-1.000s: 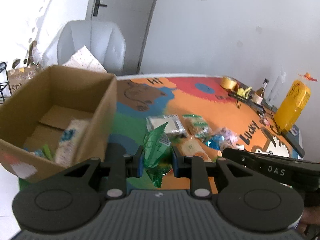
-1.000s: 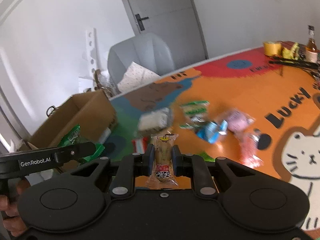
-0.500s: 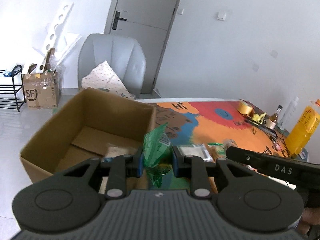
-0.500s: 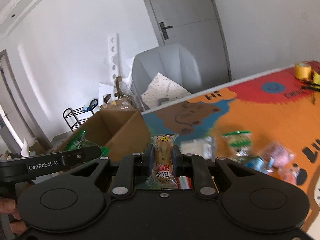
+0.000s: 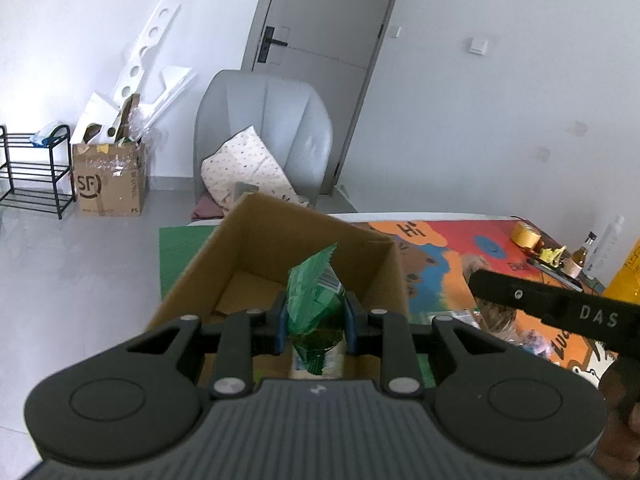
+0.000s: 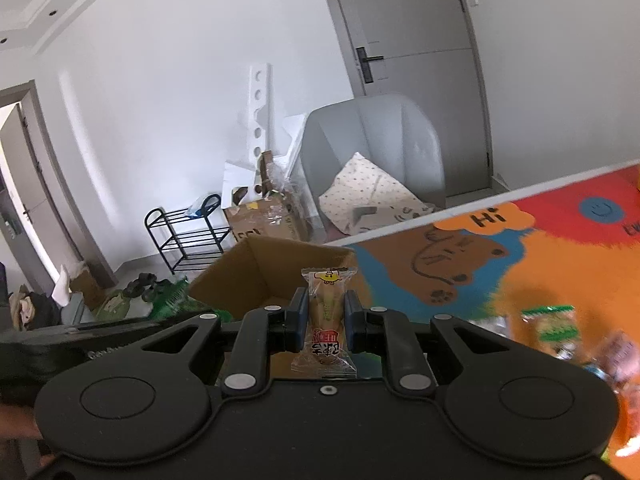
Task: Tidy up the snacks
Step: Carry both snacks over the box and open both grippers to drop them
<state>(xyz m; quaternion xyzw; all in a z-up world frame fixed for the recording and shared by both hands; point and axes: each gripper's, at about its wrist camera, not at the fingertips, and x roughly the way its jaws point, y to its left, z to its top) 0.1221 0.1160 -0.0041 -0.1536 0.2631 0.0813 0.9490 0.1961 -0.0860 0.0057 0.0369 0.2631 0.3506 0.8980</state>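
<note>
Both hands swung off the snack pile toward the cardboard box (image 5: 280, 248) at the surface's left edge. Left hand-held gripper (image 5: 314, 322) is clamped on the green packet (image 5: 314, 296) over the opening; right hand-held gripper (image 6: 323, 322) pinches the wrapped cake (image 6: 326, 312) just short of it. Drop-off looks next.

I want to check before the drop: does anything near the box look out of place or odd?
Nothing is spilled or damaged. The green packet in the left gripper looks crumpled, squeezed between the jaws over the box. The wrapped bun in the right gripper sits straight.
</note>
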